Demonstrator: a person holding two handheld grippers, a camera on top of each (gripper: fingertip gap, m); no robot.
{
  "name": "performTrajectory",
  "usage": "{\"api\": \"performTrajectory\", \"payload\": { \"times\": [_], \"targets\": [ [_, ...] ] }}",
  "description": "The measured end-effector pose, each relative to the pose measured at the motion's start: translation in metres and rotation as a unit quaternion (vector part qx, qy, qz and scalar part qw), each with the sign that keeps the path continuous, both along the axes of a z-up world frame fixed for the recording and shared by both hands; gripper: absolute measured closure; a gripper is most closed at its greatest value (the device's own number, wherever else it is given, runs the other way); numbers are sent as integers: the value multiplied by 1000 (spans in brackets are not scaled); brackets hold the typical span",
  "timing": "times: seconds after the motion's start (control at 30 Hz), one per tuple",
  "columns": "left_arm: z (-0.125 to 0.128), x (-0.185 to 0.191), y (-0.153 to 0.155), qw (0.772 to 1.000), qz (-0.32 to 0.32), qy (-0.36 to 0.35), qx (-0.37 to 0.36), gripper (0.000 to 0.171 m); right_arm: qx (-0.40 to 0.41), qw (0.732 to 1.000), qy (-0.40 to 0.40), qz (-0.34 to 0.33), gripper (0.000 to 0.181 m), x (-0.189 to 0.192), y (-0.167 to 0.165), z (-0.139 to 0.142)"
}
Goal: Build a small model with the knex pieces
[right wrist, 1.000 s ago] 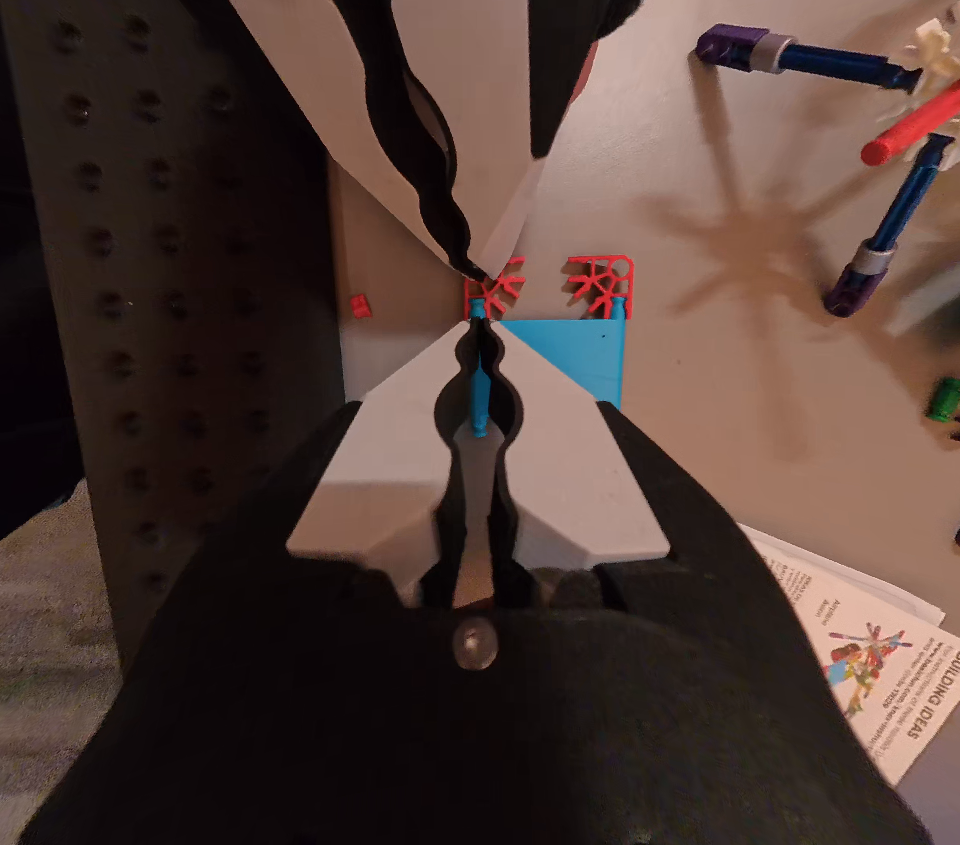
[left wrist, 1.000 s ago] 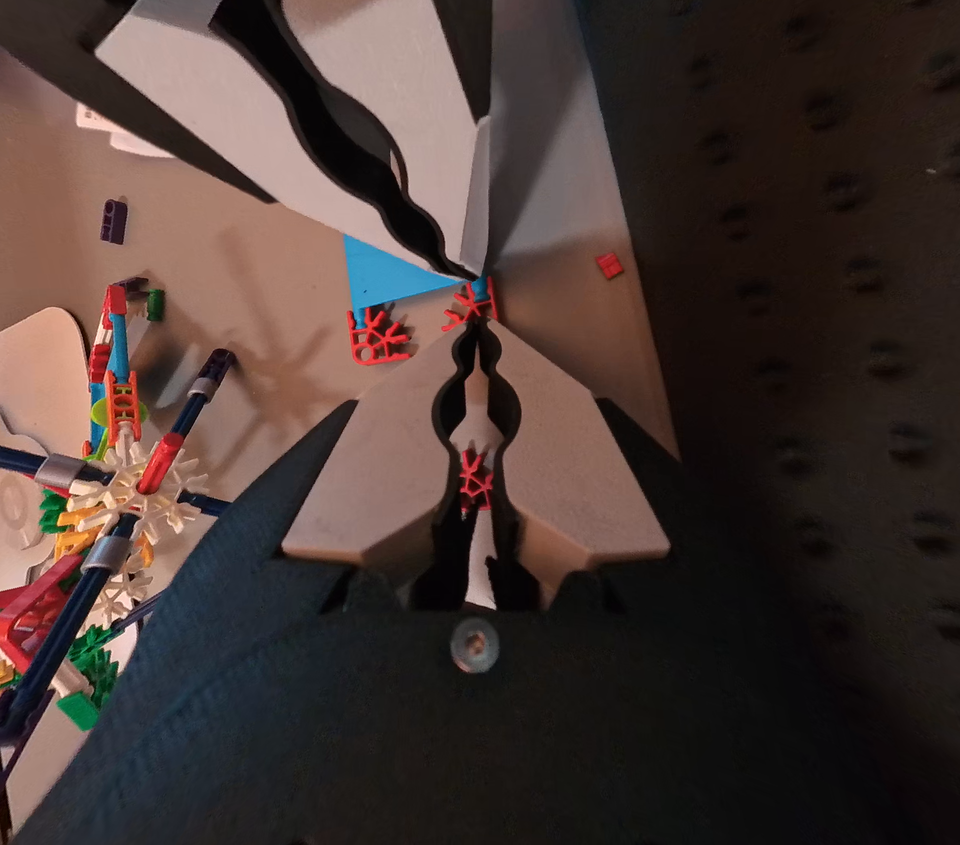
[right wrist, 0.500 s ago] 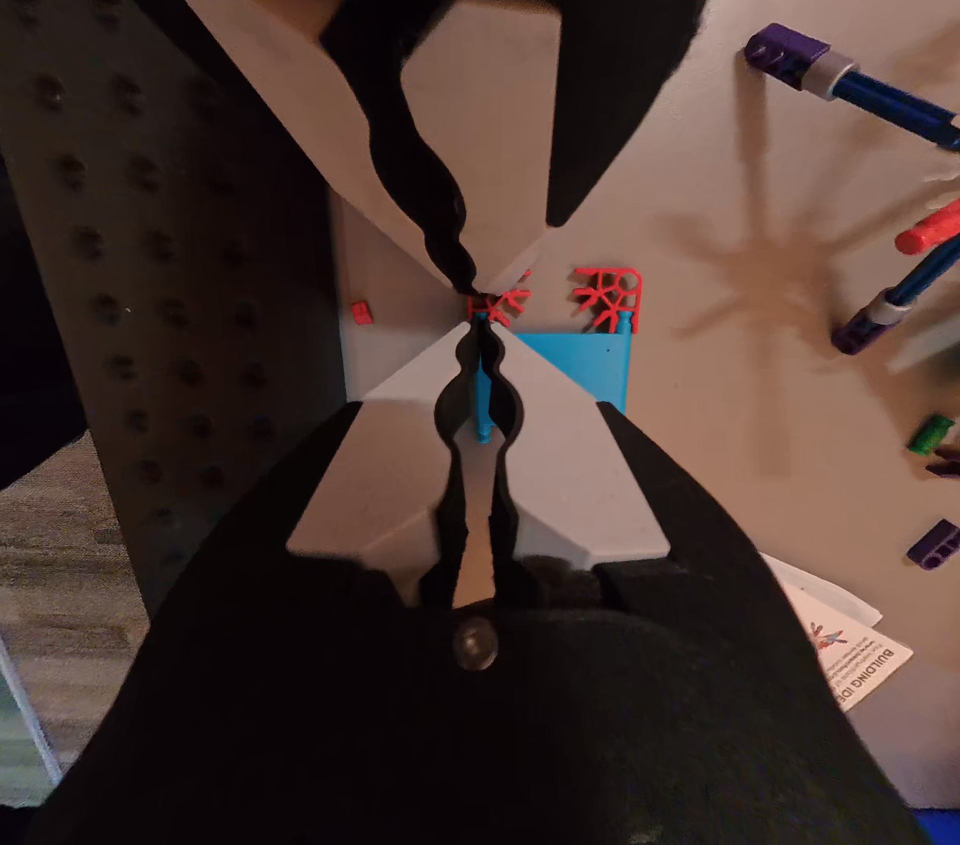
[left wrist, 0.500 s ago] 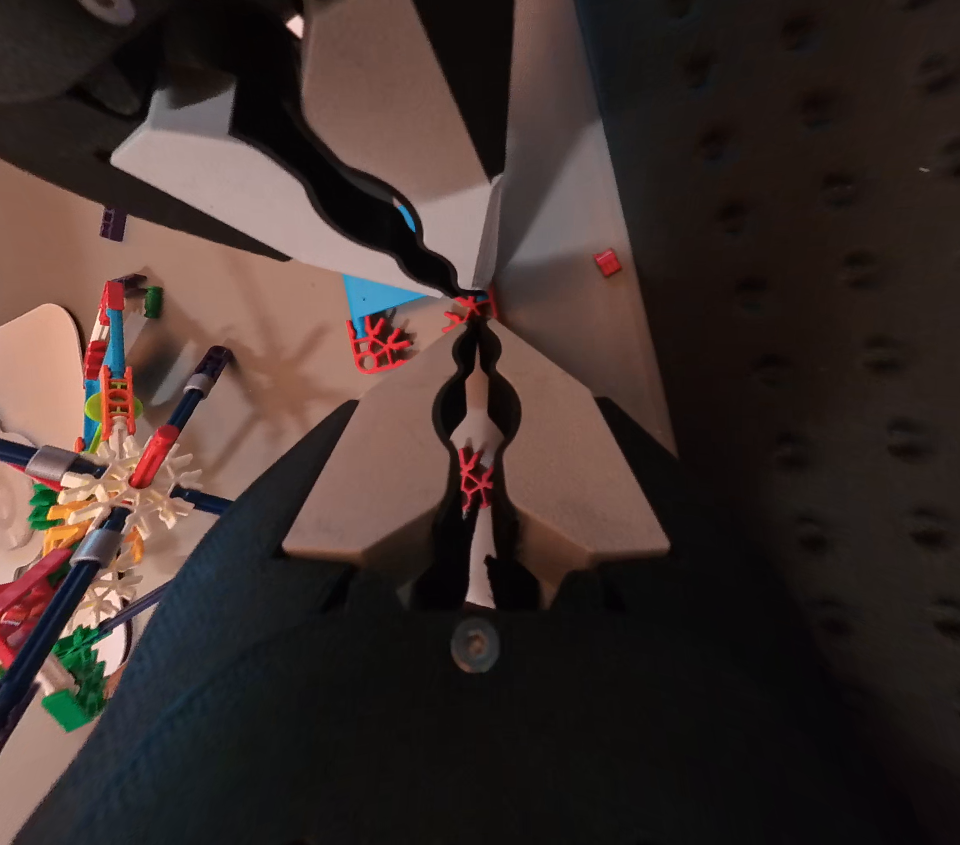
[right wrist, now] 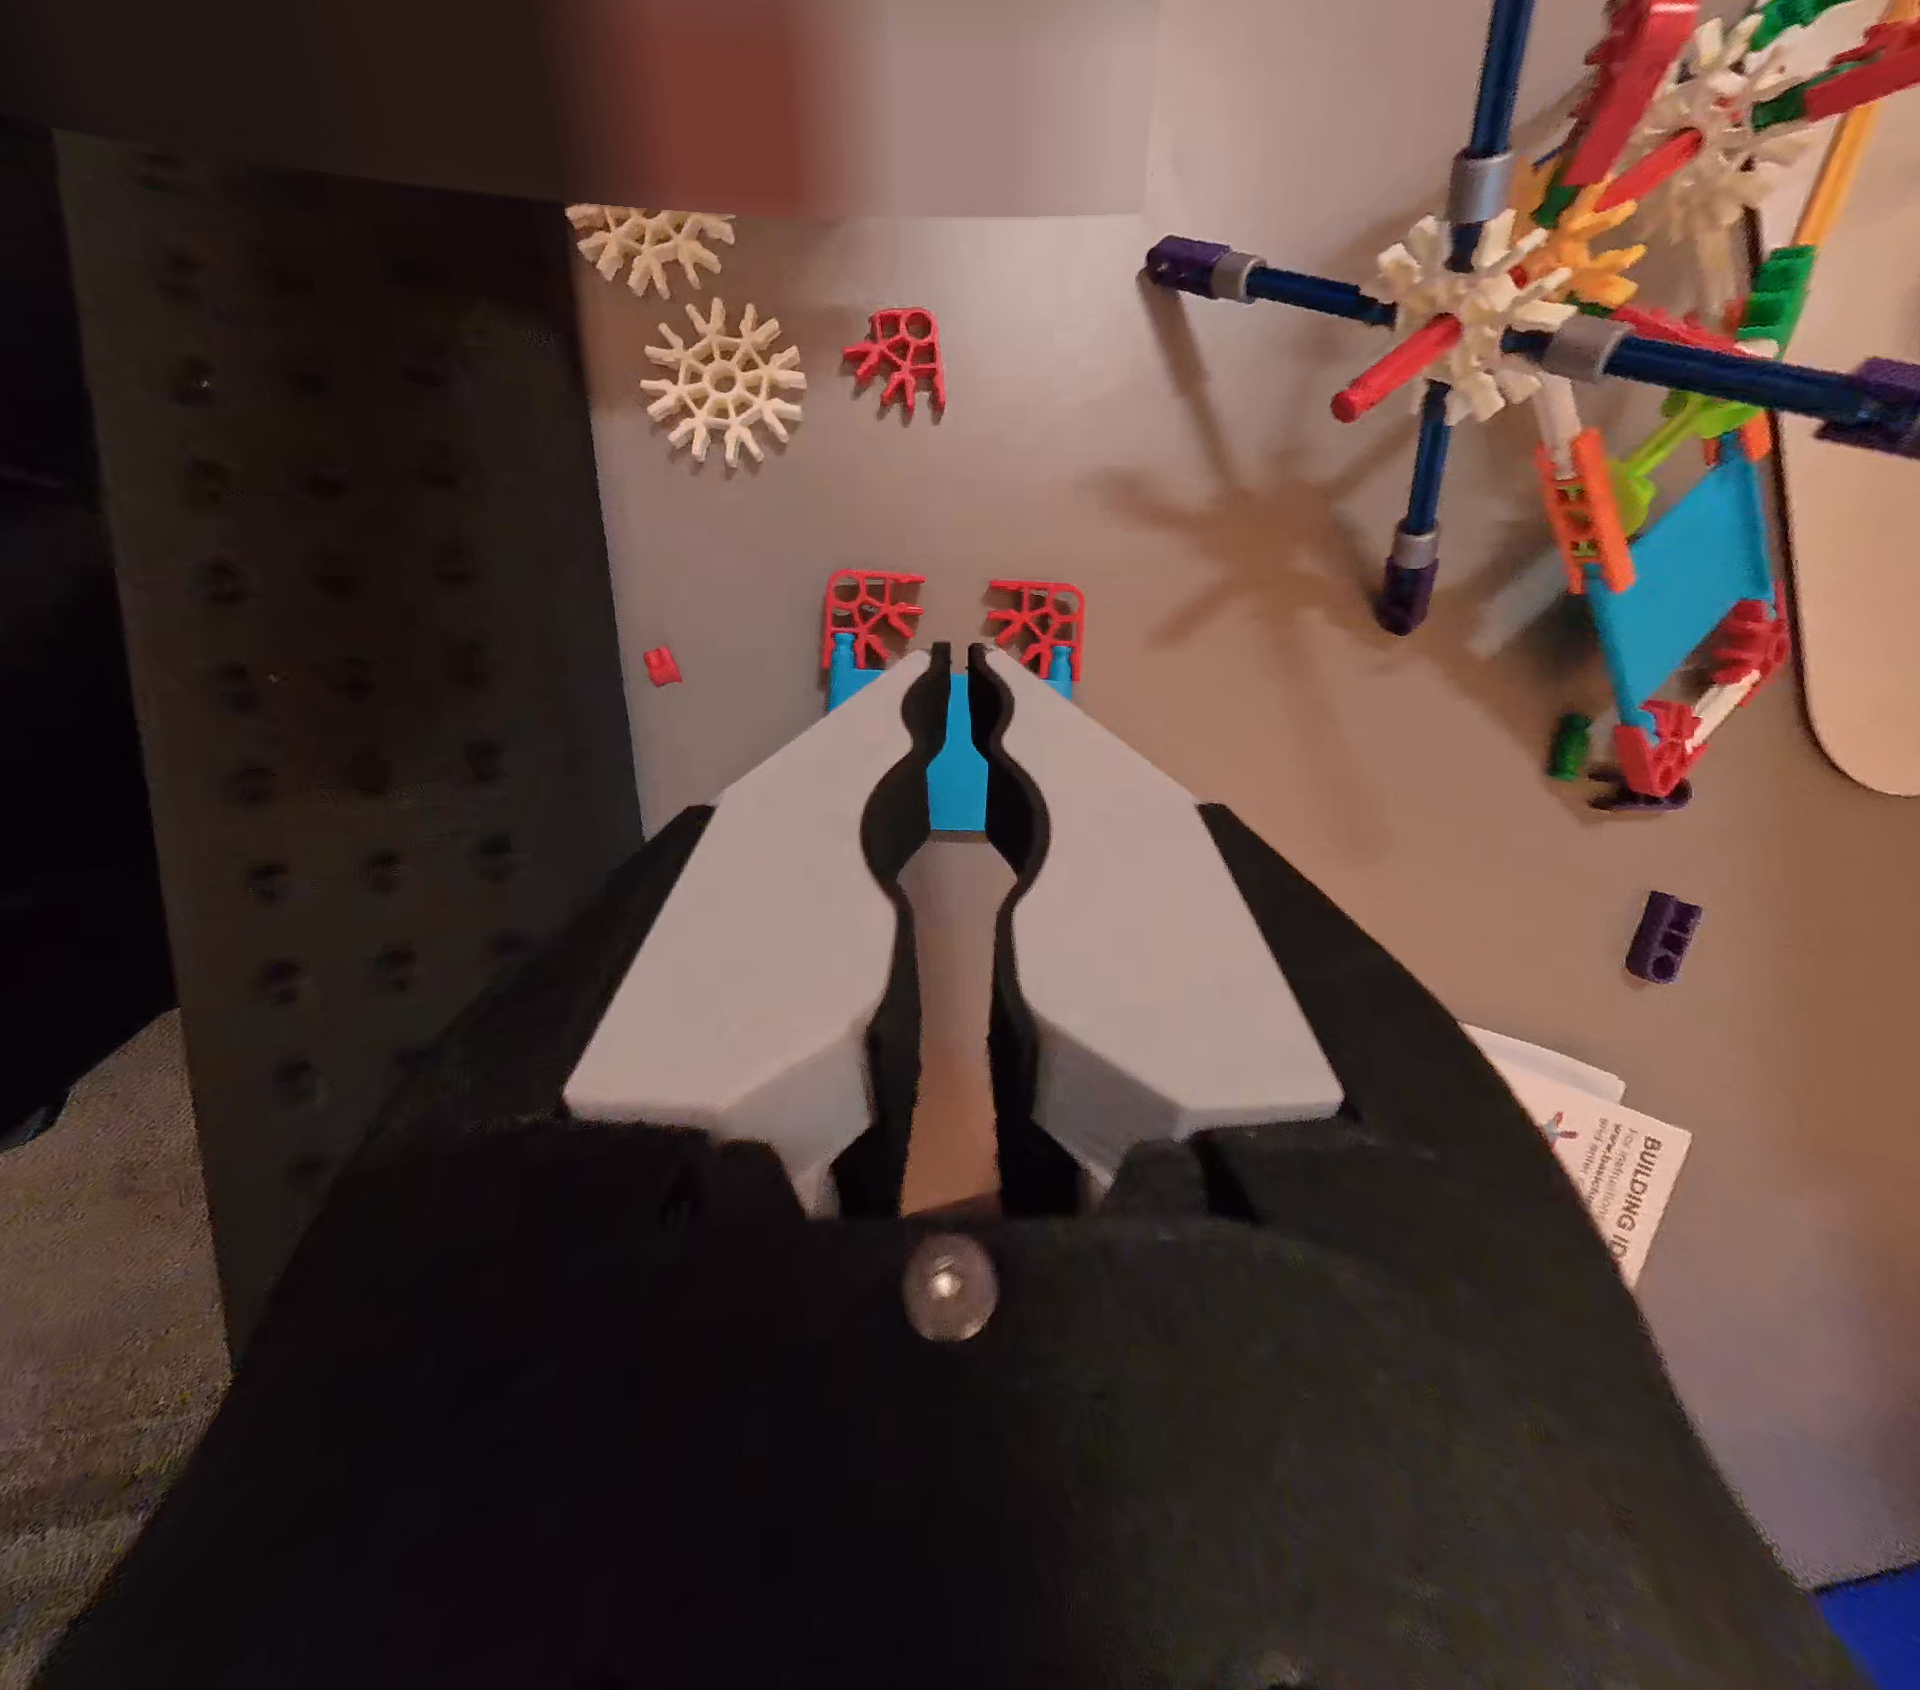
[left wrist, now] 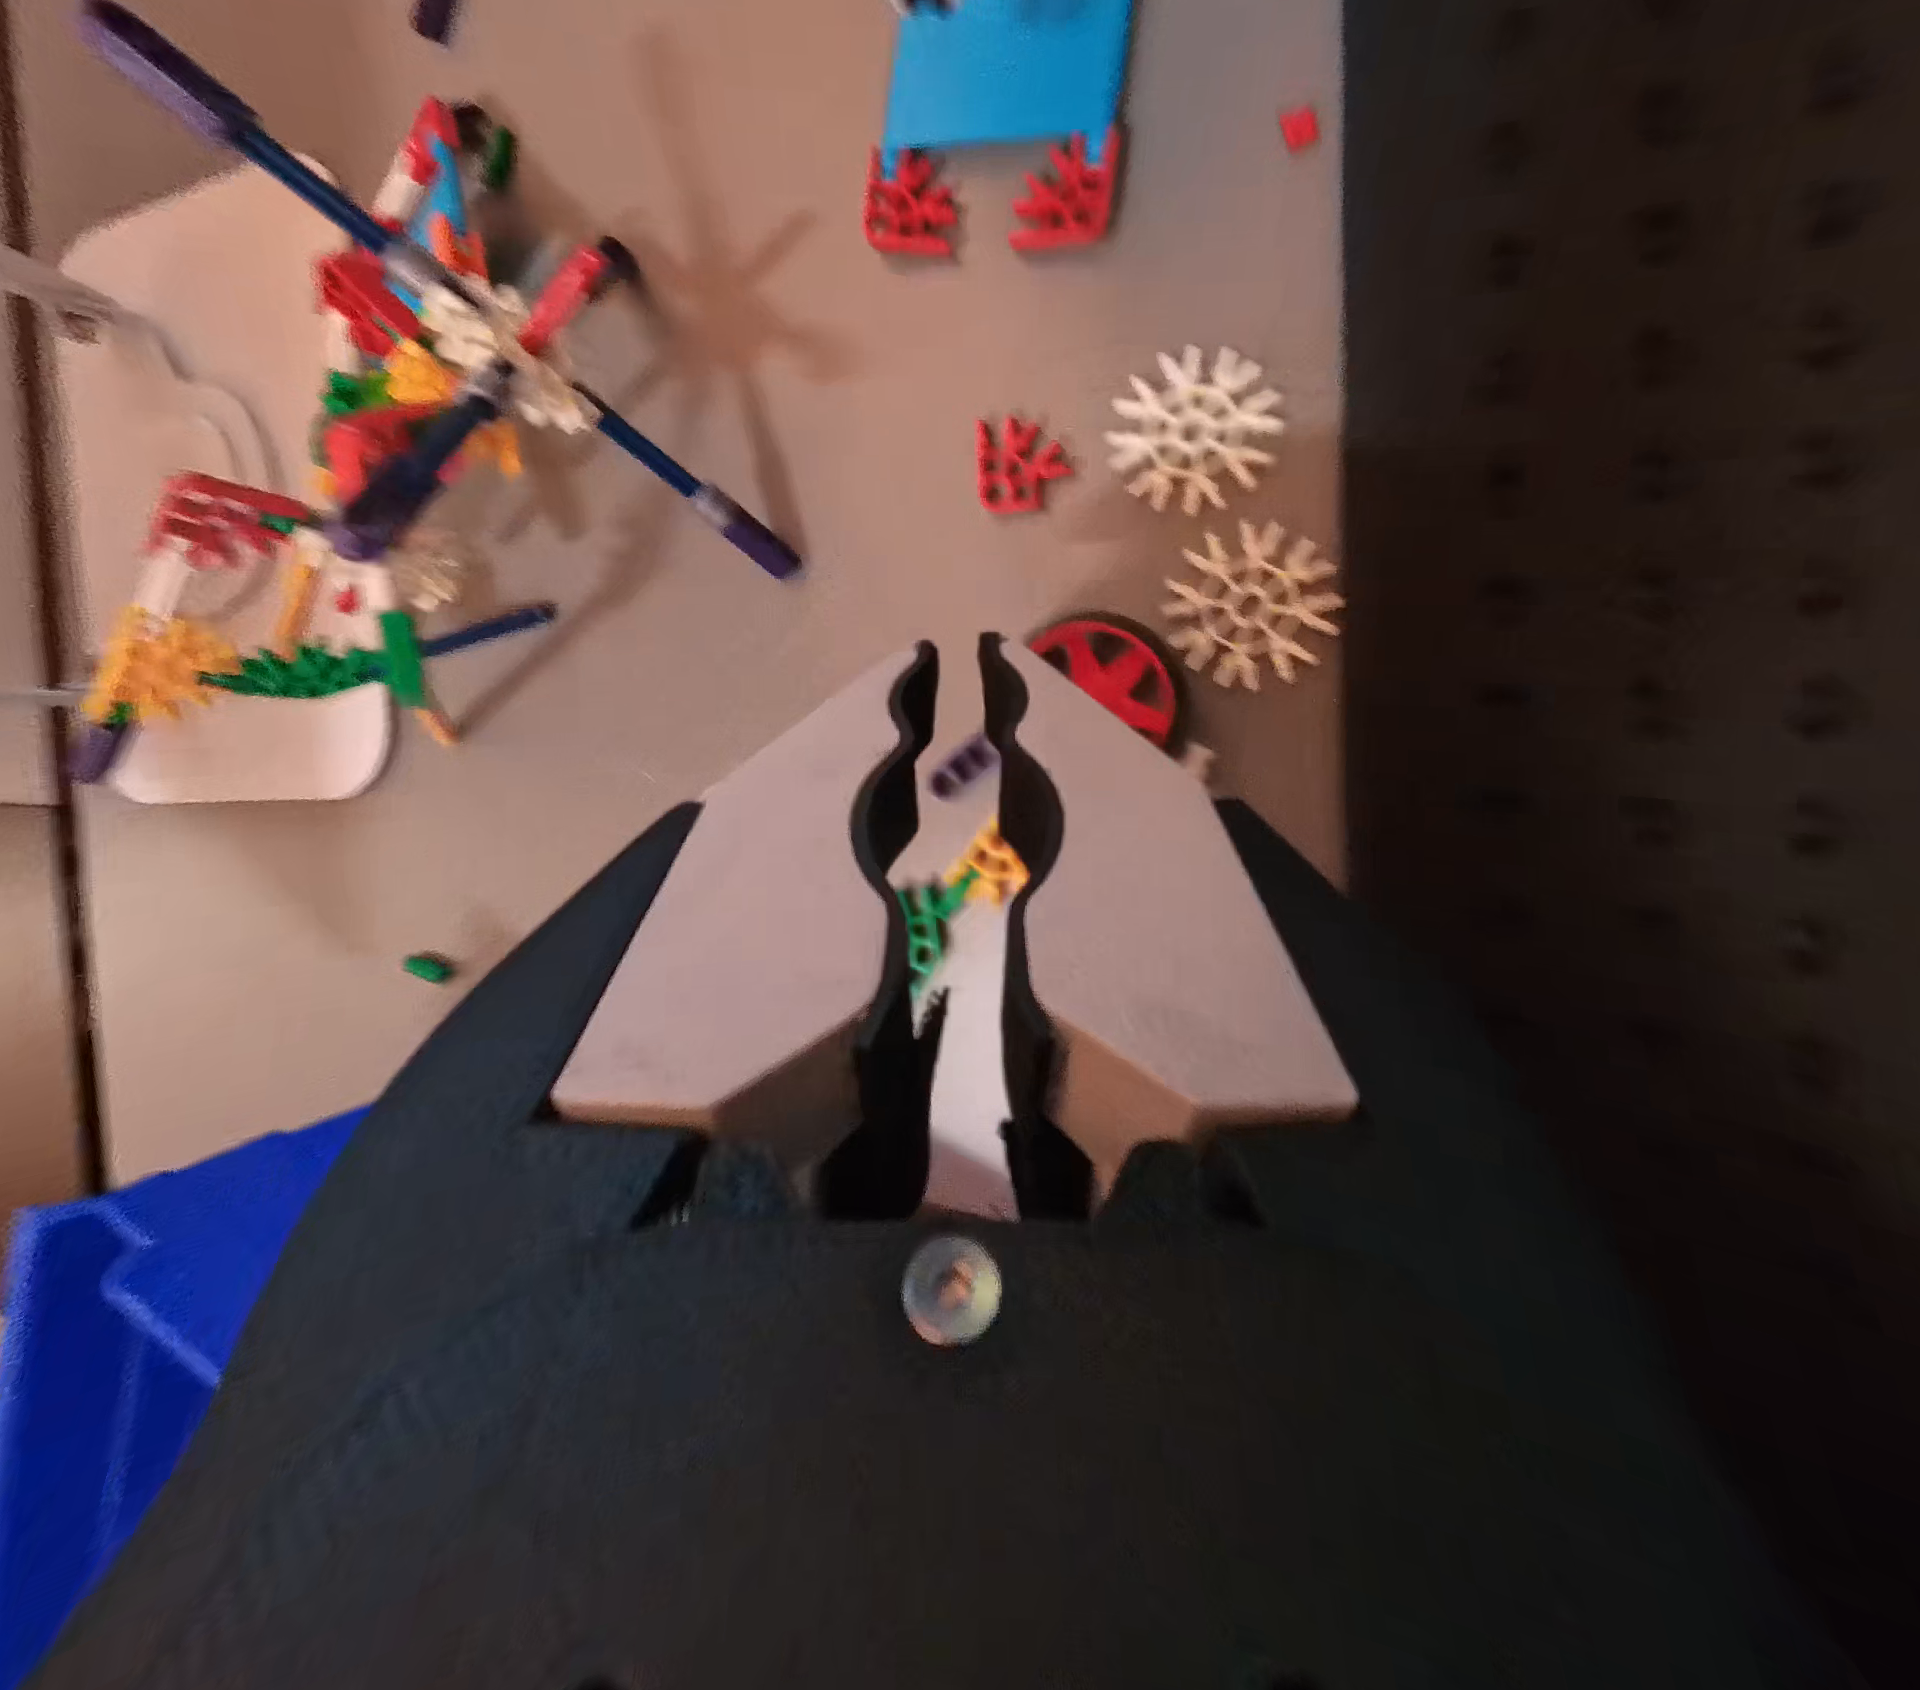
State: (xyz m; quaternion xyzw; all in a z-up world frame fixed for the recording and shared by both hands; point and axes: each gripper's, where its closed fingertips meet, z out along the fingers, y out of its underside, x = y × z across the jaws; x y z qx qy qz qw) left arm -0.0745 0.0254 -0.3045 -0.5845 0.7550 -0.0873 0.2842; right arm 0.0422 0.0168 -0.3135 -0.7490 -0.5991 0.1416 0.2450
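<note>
We see a smooth, dull tabletop (right wrist: 1195,705). The blue panel (left wrist: 1013,66), red corner pieces (right wrist: 873,617) and white snowflake wheels (right wrist: 724,383) look like hard plastic. The booklet (right wrist: 1605,1152) is paper. The dark board (right wrist: 343,601) has little holes.

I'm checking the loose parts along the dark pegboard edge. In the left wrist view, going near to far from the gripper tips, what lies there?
red wheel → lower white snowflake connector → upper white snowflake connector → blue panel

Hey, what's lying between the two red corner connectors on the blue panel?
Nothing: in the right wrist view, bare grey tabletop shows between the two red corner connectors clipped to the blue panel. The right claw hovers just short of that gap.
</note>
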Motion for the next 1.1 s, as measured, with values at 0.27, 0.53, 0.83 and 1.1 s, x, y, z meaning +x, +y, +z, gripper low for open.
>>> {"api": "performTrajectory", "payload": {
  "times": [0.27,0.53,0.83,1.1],
  "targets": [
    [-41,-33,-34,996,-10,59,-68,160,12,999,28,-24,181,13,7,3],
    [-58,-40,-31,994,5,70,-84,168,26,996,66,-53,181,25,20,16],
    [-17,-29,-28,998,-8,-5,-57,168,41,993,93,-61,181,30,29,18],
    [1,69,-23,996,-25,-67,-45,168,58,994,88,-25,176,14,19,6]
  ]
}}
